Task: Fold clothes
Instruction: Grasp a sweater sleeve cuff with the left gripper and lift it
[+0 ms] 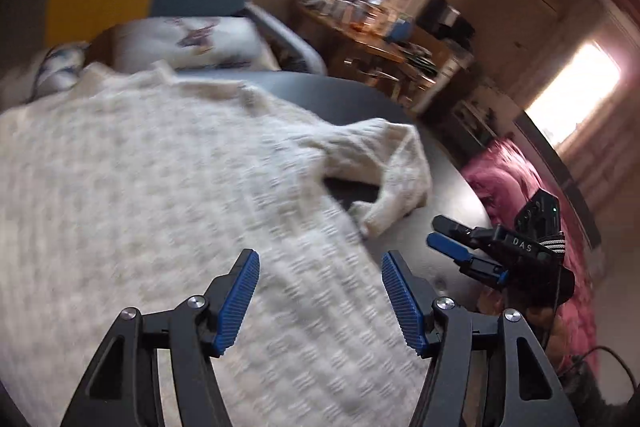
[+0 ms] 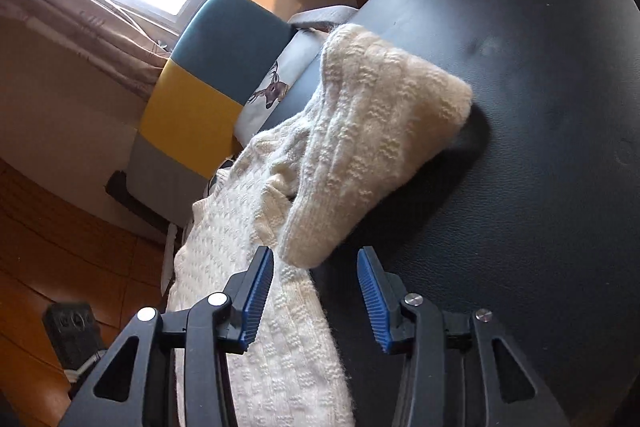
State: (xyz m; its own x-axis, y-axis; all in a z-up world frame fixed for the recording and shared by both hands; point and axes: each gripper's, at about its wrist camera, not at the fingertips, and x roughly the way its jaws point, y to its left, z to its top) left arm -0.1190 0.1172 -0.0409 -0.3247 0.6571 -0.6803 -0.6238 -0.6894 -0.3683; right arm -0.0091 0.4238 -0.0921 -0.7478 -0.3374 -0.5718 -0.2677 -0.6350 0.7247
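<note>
A cream knitted sweater (image 1: 160, 179) lies spread on a round black table (image 1: 448, 187). One sleeve (image 1: 392, 167) is bent back on itself at the sweater's right side. My left gripper (image 1: 320, 291) hovers open above the sweater's lower body, nothing between its fingers. In the right wrist view the same sweater (image 2: 288, 327) runs along the table's left edge, and its folded sleeve (image 2: 372, 131) lies across the black table (image 2: 540, 147). My right gripper (image 2: 316, 287) is open just short of the sleeve cuff, also seen from the left as the right gripper (image 1: 448, 239) beside the sweater.
A chair with a yellow and teal back (image 2: 200, 87) stands behind the table, with a deer-print cushion (image 2: 276, 87) on it. A pink cloth (image 1: 520, 187) lies at the table's right. A cluttered wooden desk (image 1: 380, 39) stands further back. A black box (image 2: 72, 331) sits on the wooden floor.
</note>
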